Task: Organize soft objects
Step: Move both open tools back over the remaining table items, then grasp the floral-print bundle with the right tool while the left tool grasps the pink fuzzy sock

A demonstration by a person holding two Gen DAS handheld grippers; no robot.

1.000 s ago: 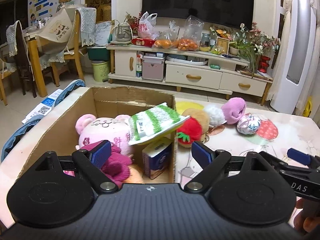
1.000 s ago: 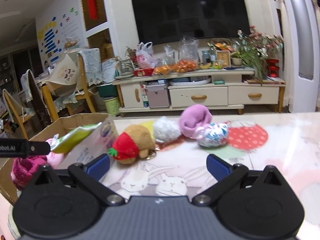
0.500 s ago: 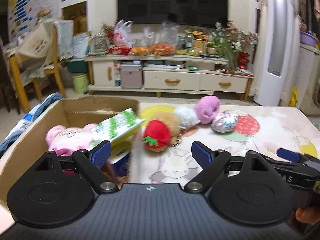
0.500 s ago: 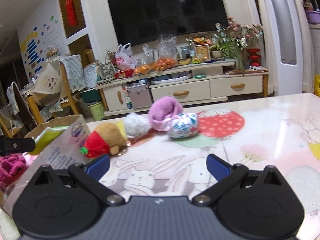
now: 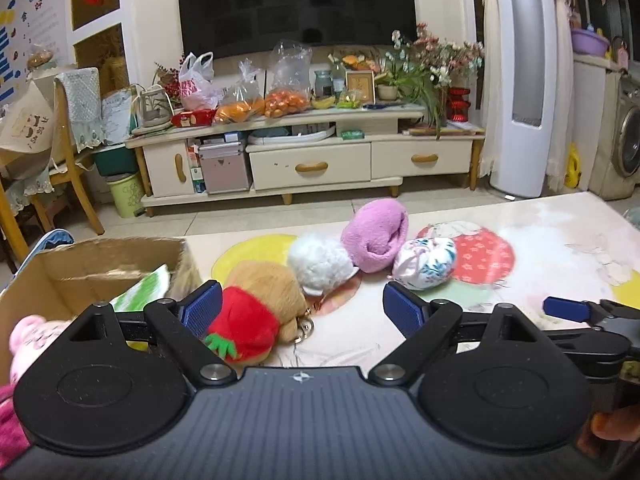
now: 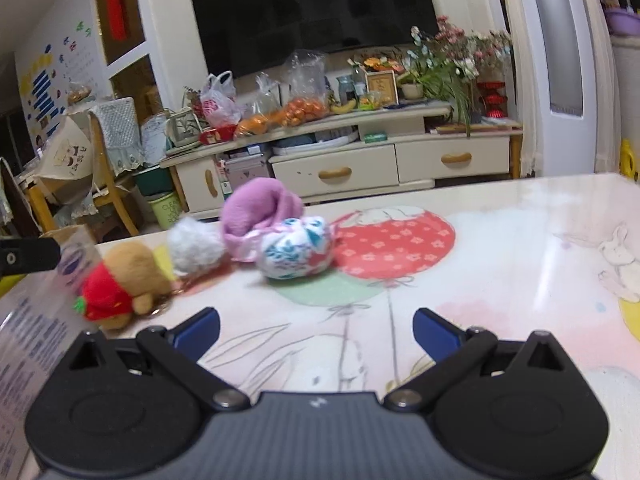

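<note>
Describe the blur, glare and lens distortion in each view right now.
Left wrist view: mostly sharp, though the cardboard box and pink plush smear at the left edge; fisheye bends the white tower. Right wrist view: softer overall, with the strawberry plush and floral ball motion-blurred, and pale glare on the table.

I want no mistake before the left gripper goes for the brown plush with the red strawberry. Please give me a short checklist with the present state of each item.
1. Left gripper open and empty: ok.
2. Brown plush with red strawberry free on the table: ok.
3. Plush centred between the fingers: not ok, it sits near the left finger.
4. Right gripper open, away from the plush: ok.
5. Room left in the cardboard box: cannot tell.
</note>
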